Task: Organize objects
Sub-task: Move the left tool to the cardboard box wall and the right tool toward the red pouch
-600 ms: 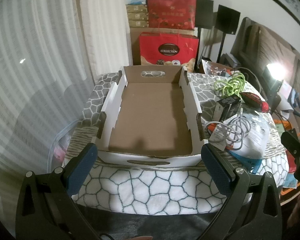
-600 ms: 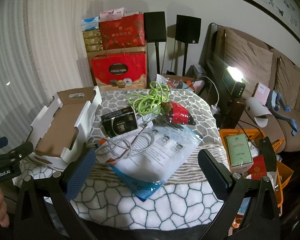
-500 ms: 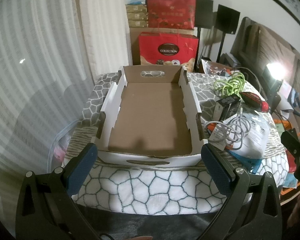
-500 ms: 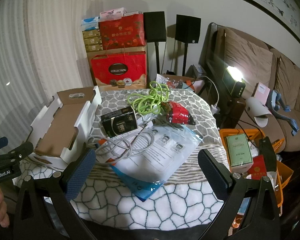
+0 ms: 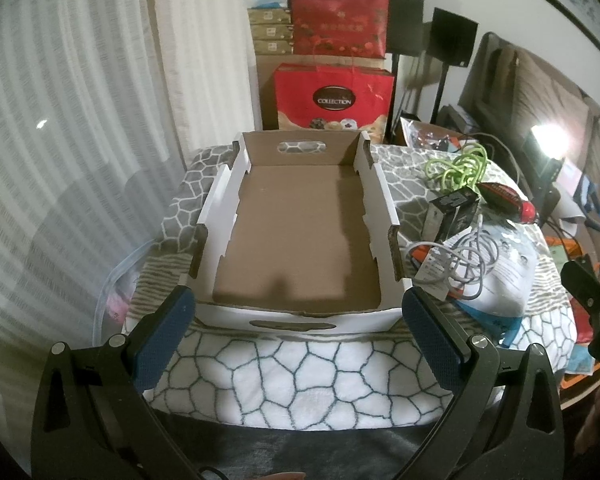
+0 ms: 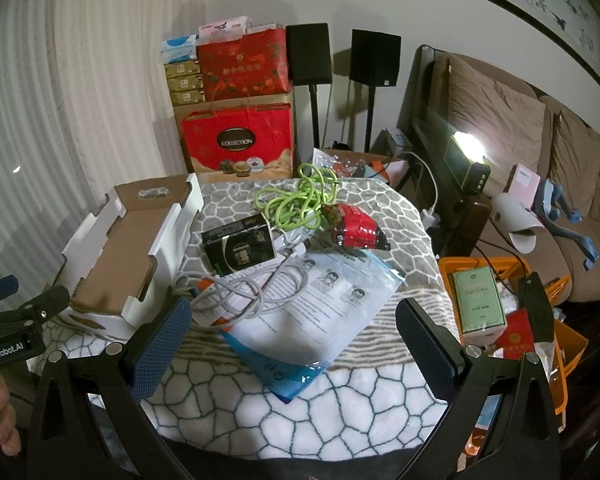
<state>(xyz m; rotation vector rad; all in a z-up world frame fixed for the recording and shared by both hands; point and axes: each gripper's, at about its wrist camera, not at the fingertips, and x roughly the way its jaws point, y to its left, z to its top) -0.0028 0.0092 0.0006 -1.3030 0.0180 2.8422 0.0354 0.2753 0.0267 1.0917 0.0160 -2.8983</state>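
Room: living room with a brown sofa [image 6: 540, 128], white curtains [image 5: 60, 120] and stacked red gift bags [image 6: 240, 144].
Table: round, covered by a blanket [image 6: 332, 404] with a stone-like pattern.
Left claw: left gripper [image 5: 300, 336] hangs low in front of the near end of the box, blue pads [image 5: 162, 334] spread wide apart, nothing between them.
Right claw: right gripper [image 6: 294, 344] hangs over the near edge of the table, pads [image 6: 426, 342] wide apart too, holding nothing.
Box: cardboard box [image 5: 300, 236] is white outside, brown inside, lid-less, with nothing in it, on the left part of the table.
Things to sort: all lie to the right of the box. Black box [image 6: 238, 246] stands just beside it. Grey cable [image 6: 252, 292] is coiled partly on top of a plastic bag [image 6: 320, 312] with papers inside. Green cord [image 6: 296, 204] sits in a tangle at the far side. Red pack [image 6: 356, 230] touches the green cord.
Beside the table: orange bin [image 6: 564, 344] with a green carton [image 6: 478, 298] in it.
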